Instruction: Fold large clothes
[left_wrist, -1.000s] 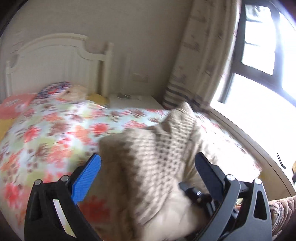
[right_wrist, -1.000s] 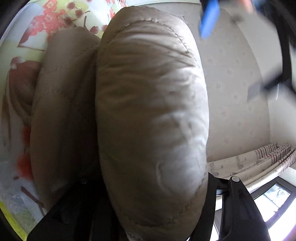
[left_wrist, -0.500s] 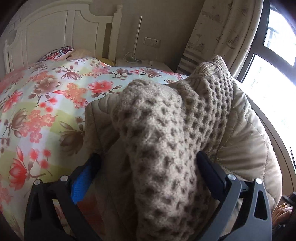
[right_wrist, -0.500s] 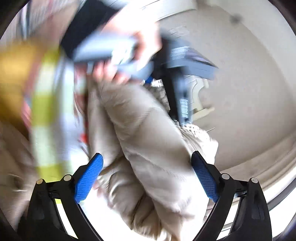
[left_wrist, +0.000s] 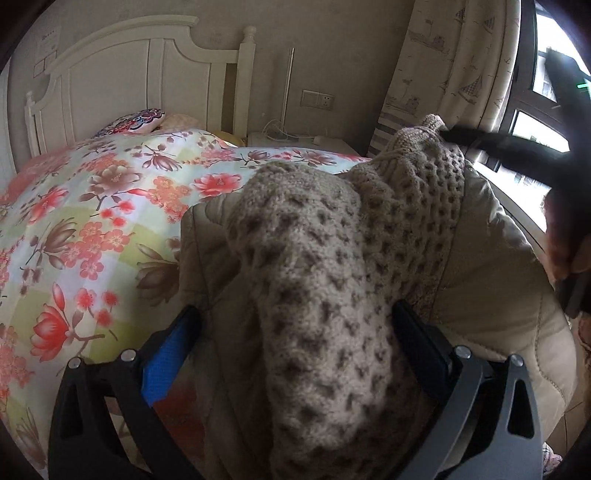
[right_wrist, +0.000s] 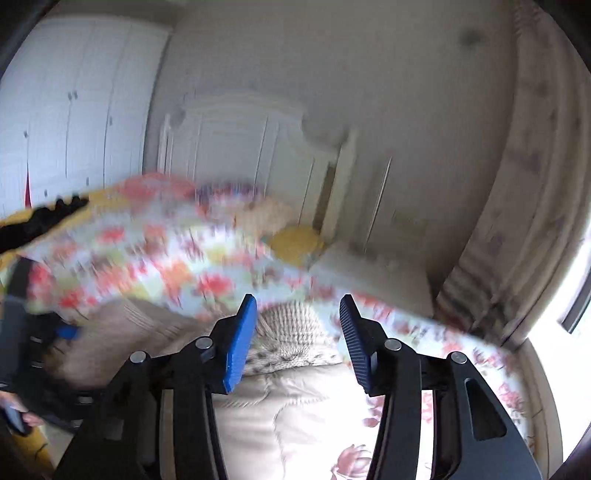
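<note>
A beige quilted coat (left_wrist: 491, 280) with a knitted brown collar (left_wrist: 325, 295) lies on the floral bedspread (left_wrist: 92, 221). My left gripper (left_wrist: 295, 321) stands wide open with the knitted part bulging between its fingers. My right gripper (right_wrist: 297, 325) is open and empty, hovering above the coat (right_wrist: 295, 413) with the knitted part (right_wrist: 291, 332) beyond its fingertips; this view is blurred by motion. The right gripper also shows dark and blurred at the right edge of the left wrist view (left_wrist: 554, 147).
A white headboard (left_wrist: 147, 81) and pillows (left_wrist: 136, 120) are at the far end of the bed. A nightstand (left_wrist: 295, 142) and curtain (left_wrist: 443, 74) stand by the window on the right. A white wardrobe (right_wrist: 74, 110) is at the left.
My right gripper has let go of the coat, swung away and now hovers open over it. My left gripper has stayed open around the knitted part and moved slightly closer.
</note>
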